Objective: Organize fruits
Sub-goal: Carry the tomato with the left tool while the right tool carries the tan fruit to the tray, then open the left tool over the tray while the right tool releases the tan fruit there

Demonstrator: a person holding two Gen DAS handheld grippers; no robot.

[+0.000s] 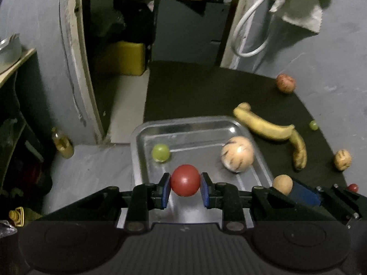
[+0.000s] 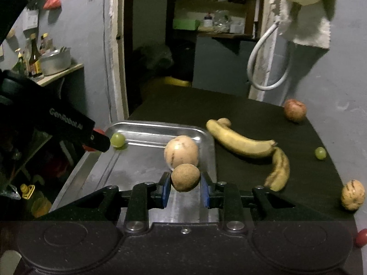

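Observation:
My left gripper (image 1: 185,181) is shut on a red tomato (image 1: 184,180) above the near part of the metal tray (image 1: 146,135). In the tray lie a green grape (image 1: 160,152) and a pale streaked round fruit (image 1: 237,153). My right gripper (image 2: 185,178) is shut on a small brown round fruit (image 2: 185,177) over the tray (image 2: 160,129), just in front of the pale fruit (image 2: 181,151); that brown fruit (image 1: 282,184) also shows at the right of the left wrist view. Two bananas (image 2: 240,142) lie on the dark mat.
On the mat (image 2: 252,114) lie a reddish apple (image 2: 295,110), a loose grape (image 2: 320,153), a striped pale fruit (image 2: 352,194) and a small red fruit (image 2: 362,237). A doorway opens behind the table; a shelf with a pot (image 2: 56,61) and bottles stands left.

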